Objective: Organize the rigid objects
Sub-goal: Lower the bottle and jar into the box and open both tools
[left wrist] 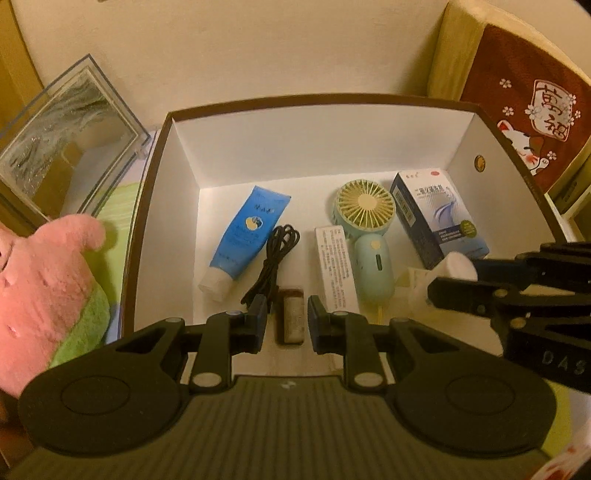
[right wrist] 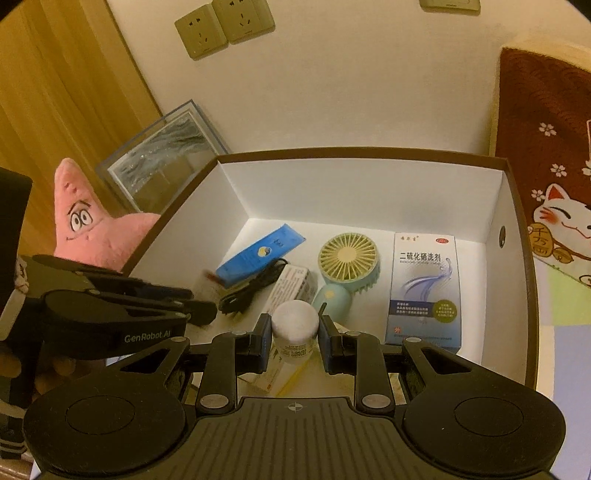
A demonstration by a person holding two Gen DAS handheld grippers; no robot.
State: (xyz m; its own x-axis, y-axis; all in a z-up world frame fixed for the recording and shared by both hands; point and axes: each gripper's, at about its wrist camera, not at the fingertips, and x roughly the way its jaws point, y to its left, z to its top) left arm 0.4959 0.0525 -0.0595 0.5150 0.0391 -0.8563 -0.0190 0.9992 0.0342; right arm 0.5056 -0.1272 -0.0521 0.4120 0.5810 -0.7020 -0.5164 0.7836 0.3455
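Between the right hand-held gripper (right wrist: 294,338) pads, a small white round-lidded jar (right wrist: 295,326) sits clamped over the white brown-rimmed cardboard box (right wrist: 511,206). Left hand-held gripper (left wrist: 287,319) clamps a small brown rectangular block (left wrist: 291,317), low inside. Blue tube (left wrist: 245,236), green fan (left wrist: 364,206), blue-white carton (left wrist: 436,221) already boxed; both held items await placing.

A plain cream wall (right wrist: 351,92) stands behind, washed in warm, dim yellow light. Two sockets (right wrist: 225,27) sit side by side high on it, a third plate (right wrist: 448,4) further right. Wood panelling (right wrist: 62,92) runs down the left. A red cat-print cloth (right wrist: 546,177) hangs at the right.
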